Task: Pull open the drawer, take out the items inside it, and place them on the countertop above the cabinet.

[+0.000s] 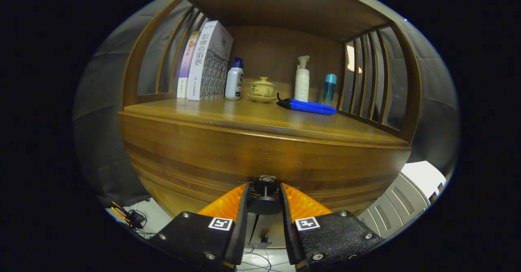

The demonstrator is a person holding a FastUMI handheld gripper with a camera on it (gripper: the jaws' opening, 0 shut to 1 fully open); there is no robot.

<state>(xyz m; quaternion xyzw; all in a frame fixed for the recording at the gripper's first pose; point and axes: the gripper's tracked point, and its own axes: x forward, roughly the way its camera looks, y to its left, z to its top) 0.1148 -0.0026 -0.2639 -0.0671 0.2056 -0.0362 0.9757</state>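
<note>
A: Where do you have the gripper (264, 194) right now?

B: You hold it level, pointing toward 12 o'clock, straight ahead. One finger (228, 205) sits at about 11 o'clock of the gap, the other at about 1 o'clock.

A: Jaw state?

B: Narrowed to a slim gap. Both fingers press on the drawer knob (264, 196) between their tips.

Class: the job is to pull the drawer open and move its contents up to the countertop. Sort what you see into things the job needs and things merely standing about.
Needed:
drawer knob, gripped between the gripper fingers
drawer front
countertop

Standing about:
two boxes
white bottle
lidded cup
pump bottle
blue bottle
blue cloth
</note>
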